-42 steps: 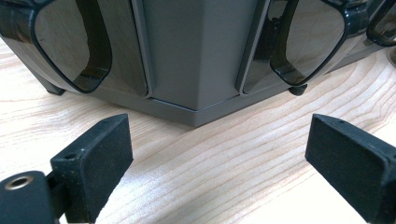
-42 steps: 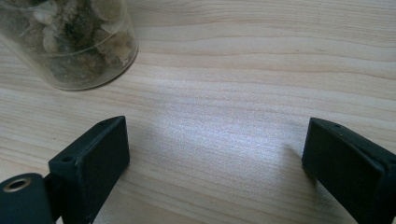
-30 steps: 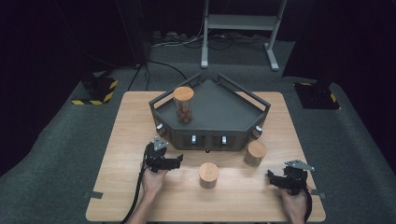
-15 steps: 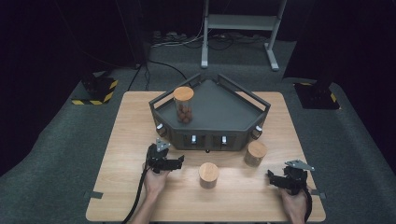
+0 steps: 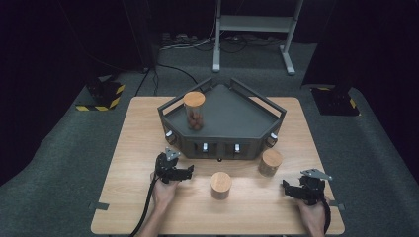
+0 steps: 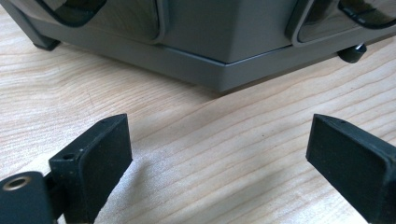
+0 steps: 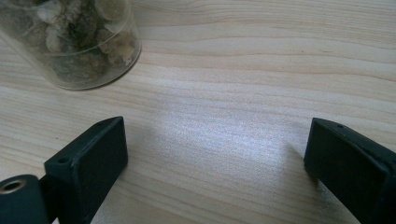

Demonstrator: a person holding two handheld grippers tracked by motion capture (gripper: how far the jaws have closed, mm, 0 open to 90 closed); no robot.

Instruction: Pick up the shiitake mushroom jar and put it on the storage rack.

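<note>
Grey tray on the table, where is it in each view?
High view: grey tray at centre.
Left gripper view: its front wall runs across the top.
Right gripper view: wood and a glass jar instead.
Shared landmark: the wooden table.

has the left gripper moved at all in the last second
No. In the high view the left gripper sits at the same spot beside the grey tray's front left corner, and the same way from the middle jar.
</note>
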